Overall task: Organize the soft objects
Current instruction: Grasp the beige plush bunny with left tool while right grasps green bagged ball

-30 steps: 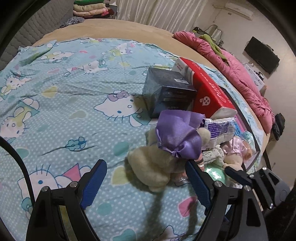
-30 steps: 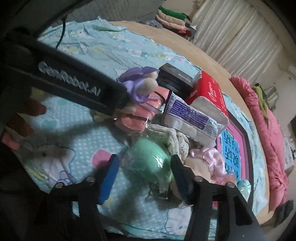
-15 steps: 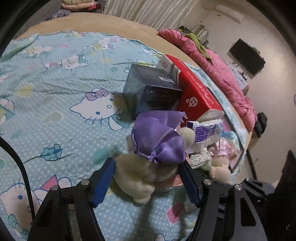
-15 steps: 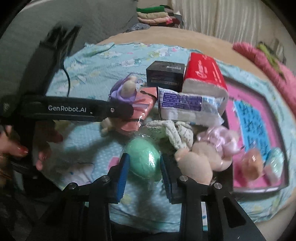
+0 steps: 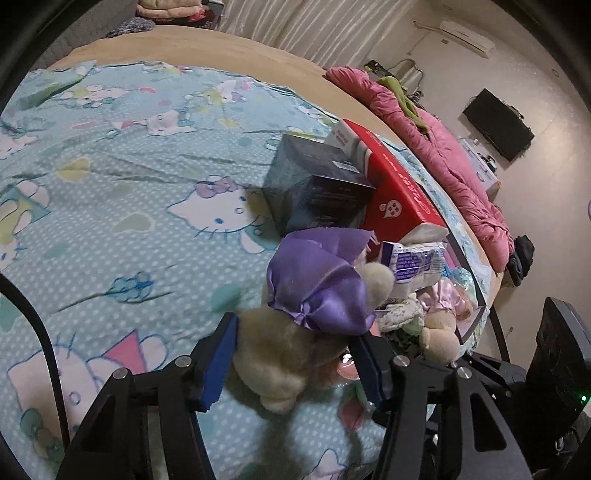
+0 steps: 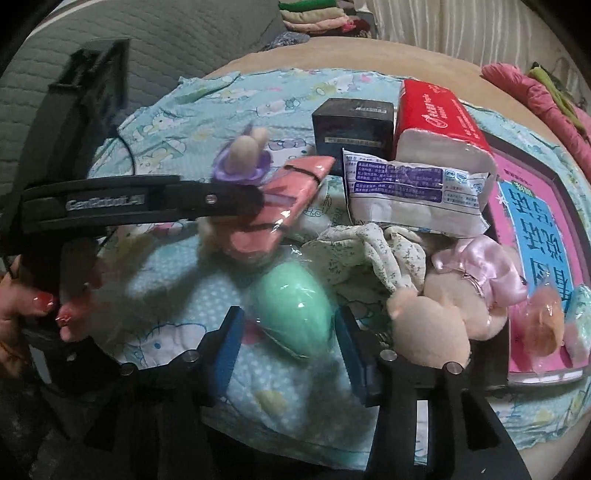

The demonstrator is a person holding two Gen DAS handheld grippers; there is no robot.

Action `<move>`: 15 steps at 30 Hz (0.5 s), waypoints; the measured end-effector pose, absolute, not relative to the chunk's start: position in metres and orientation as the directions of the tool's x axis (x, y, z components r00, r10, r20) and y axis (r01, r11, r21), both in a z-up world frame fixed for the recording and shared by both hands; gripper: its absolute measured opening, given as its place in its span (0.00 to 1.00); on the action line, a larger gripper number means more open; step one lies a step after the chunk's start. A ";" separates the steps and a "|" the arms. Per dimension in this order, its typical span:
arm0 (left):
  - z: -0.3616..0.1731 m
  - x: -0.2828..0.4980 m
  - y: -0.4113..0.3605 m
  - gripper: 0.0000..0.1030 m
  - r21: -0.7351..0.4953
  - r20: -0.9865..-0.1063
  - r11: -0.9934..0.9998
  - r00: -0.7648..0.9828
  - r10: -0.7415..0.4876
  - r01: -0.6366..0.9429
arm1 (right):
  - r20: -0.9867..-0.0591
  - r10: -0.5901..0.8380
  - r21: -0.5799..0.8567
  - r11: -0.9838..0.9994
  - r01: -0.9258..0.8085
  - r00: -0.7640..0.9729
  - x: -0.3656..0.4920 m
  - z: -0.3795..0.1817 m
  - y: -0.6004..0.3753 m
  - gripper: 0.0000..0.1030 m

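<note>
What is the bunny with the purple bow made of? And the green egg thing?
The bunny looks like fuzzy cream plush; its purple bow shines like satin. The green egg seems smooth, maybe foam or soft plastic, wrapped in clear crinkly film that glints. Hard to be sure.

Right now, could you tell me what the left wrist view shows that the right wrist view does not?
Left wrist only: the wall TV and the air conditioner.
Right wrist only: the green egg between the right gripper's pads, and a hand holding the left gripper.
Both: the purple-bow plush between the left gripper's closing pads, the black box and the red tissue pack.
</note>
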State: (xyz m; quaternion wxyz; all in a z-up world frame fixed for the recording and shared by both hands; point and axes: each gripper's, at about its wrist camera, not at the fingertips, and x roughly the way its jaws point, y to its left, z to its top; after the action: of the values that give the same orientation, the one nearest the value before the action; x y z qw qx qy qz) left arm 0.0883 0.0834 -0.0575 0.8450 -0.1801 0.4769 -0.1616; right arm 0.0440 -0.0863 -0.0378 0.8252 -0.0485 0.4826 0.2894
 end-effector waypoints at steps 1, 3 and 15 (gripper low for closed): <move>-0.057 0.086 0.085 0.57 -0.460 -0.748 0.883 0.494 -0.444 0.097 | -0.825 0.429 0.196 0.827 -0.526 0.368 0.044 -0.038 -0.085 0.52; -0.055 0.082 0.088 0.58 -0.477 -0.742 0.874 0.492 -0.455 0.088 | -0.821 0.426 0.182 0.827 -0.532 0.380 0.045 -0.038 -0.083 0.52; -0.054 0.075 0.102 0.61 -0.562 -0.711 0.827 0.497 -0.498 0.024 | -0.812 0.449 0.228 0.832 -0.505 0.373 0.045 -0.035 -0.093 0.42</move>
State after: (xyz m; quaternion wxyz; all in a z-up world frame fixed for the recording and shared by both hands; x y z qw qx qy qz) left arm 0.0747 0.1019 -0.0535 0.8286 -0.2485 0.4764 -0.1574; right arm 0.0446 -0.0928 -0.0354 0.8279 -0.0294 0.4803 0.2881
